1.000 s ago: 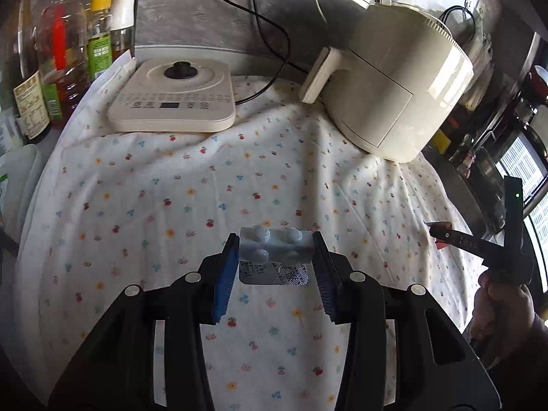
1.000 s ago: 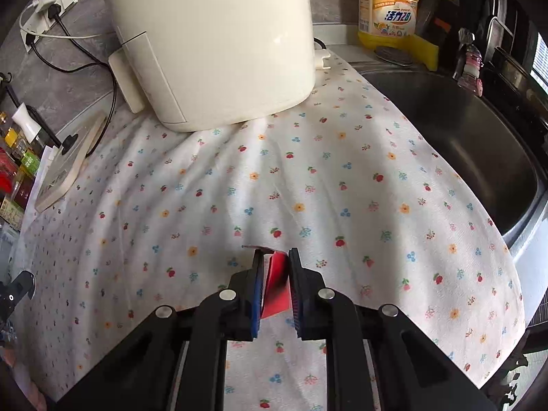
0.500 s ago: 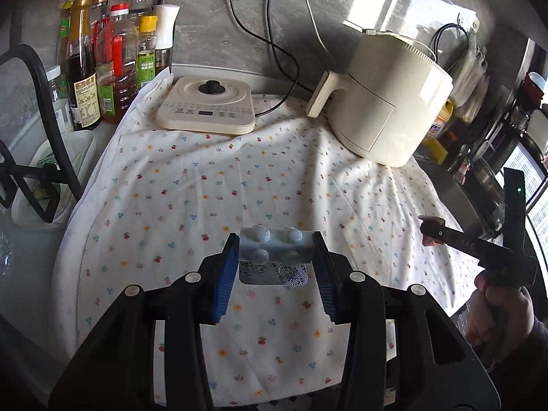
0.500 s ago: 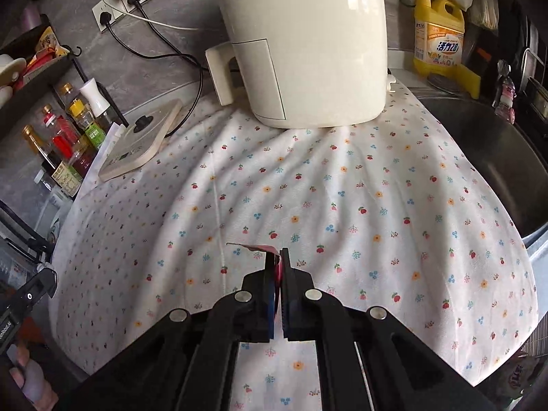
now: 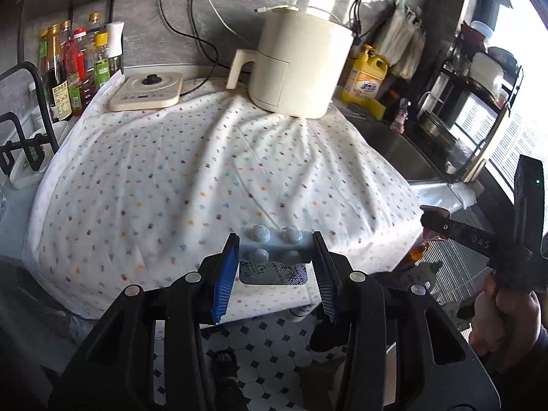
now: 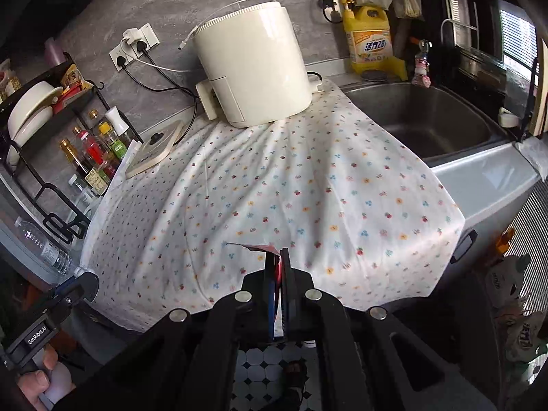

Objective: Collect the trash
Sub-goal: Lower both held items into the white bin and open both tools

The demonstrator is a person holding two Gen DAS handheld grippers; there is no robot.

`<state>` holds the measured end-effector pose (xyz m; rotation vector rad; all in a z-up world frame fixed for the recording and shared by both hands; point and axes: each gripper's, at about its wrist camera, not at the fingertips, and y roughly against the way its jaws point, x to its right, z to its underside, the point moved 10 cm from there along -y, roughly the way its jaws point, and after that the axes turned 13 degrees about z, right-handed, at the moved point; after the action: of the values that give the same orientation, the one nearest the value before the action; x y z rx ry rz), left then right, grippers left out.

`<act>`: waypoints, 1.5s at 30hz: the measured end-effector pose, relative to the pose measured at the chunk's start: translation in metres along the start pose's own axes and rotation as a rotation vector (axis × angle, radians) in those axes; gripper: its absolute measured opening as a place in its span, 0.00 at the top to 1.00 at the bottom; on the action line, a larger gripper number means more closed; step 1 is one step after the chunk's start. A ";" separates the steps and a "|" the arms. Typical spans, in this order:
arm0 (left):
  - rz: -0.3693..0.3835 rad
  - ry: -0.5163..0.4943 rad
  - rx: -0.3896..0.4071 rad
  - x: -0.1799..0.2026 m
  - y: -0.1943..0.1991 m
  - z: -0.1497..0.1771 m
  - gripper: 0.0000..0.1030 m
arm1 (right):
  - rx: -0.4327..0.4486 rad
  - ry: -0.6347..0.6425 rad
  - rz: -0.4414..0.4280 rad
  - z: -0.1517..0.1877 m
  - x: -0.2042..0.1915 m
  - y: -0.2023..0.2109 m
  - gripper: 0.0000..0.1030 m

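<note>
My left gripper [image 5: 275, 257] is shut on a silver pill blister pack [image 5: 274, 245], held flat between its blue pads above the front edge of the flowered cloth [image 5: 191, 178]. My right gripper [image 6: 279, 263] is shut on a thin red wrapper [image 6: 260, 248], whose torn edge sticks out to the left above the cloth [image 6: 281, 185]. The right gripper also shows in the left wrist view [image 5: 435, 217], off the counter's right front corner. Both grippers are raised and pulled back from the counter.
A cream air fryer [image 5: 298, 68] and a flat cream cooker [image 5: 145, 90] stand at the back of the cloth. Sauce bottles [image 5: 73, 65] and a black rack [image 6: 37, 144] are on the left. A steel sink [image 6: 424, 116] and yellow detergent bottle [image 6: 368, 39] are on the right. Tiled floor [image 5: 263, 352] lies below.
Both grippers have lifted and drawn back from the counter with their loads. The right gripper's jaws have closed tighter on the red wrapper.
</note>
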<state>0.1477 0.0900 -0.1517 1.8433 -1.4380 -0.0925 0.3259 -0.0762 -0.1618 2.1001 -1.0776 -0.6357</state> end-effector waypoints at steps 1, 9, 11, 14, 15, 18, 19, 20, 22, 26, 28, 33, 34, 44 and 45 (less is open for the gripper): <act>0.011 -0.015 -0.006 0.013 0.001 0.008 0.59 | 0.005 -0.010 0.009 0.009 0.012 0.010 0.96; 0.107 -0.069 -0.056 0.098 0.002 0.074 0.59 | 0.012 -0.073 0.078 0.087 0.099 0.074 0.96; 0.131 -0.086 -0.078 0.120 0.001 0.092 0.59 | 0.013 -0.092 0.100 0.103 0.121 0.088 0.96; 0.167 -0.114 -0.106 0.151 -0.002 0.116 0.59 | 0.008 -0.122 0.126 0.126 0.151 0.105 0.96; 0.180 -0.123 -0.114 0.161 -0.003 0.123 0.59 | 0.006 -0.128 0.136 0.135 0.161 0.111 0.96; 0.217 -0.142 -0.128 0.191 -0.004 0.141 0.59 | -0.011 -0.147 0.161 0.158 0.186 0.124 0.96; 0.230 -0.147 -0.133 0.200 -0.005 0.147 0.59 | -0.016 -0.152 0.169 0.165 0.194 0.128 0.96; 0.241 -0.152 -0.140 0.209 -0.006 0.153 0.59 | -0.019 -0.154 0.178 0.172 0.201 0.133 0.96; 0.261 -0.168 -0.162 0.226 -0.009 0.166 0.59 | -0.026 -0.158 0.191 0.184 0.215 0.140 0.96; 0.297 -0.203 -0.206 0.256 -0.017 0.192 0.59 | -0.038 -0.180 0.219 0.205 0.243 0.151 0.96; 0.306 -0.213 -0.235 0.267 -0.023 0.205 0.59 | -0.059 -0.205 0.224 0.218 0.256 0.150 0.96; 0.295 -0.244 -0.284 0.280 -0.027 0.220 0.59 | -0.113 -0.257 0.186 0.243 0.270 0.130 0.92; 0.290 -0.252 -0.287 0.280 -0.026 0.219 0.59 | -0.128 -0.267 0.169 0.247 0.270 0.125 0.92; 0.275 -0.300 -0.344 0.287 -0.038 0.229 0.59 | -0.147 -0.344 0.130 0.270 0.282 0.114 0.47; 0.277 -0.300 -0.352 0.287 -0.041 0.232 0.59 | -0.149 -0.352 0.135 0.272 0.286 0.115 0.47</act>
<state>0.1677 -0.2734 -0.2256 1.3726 -1.7431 -0.4693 0.2373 -0.4586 -0.2836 1.8110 -1.3062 -1.0121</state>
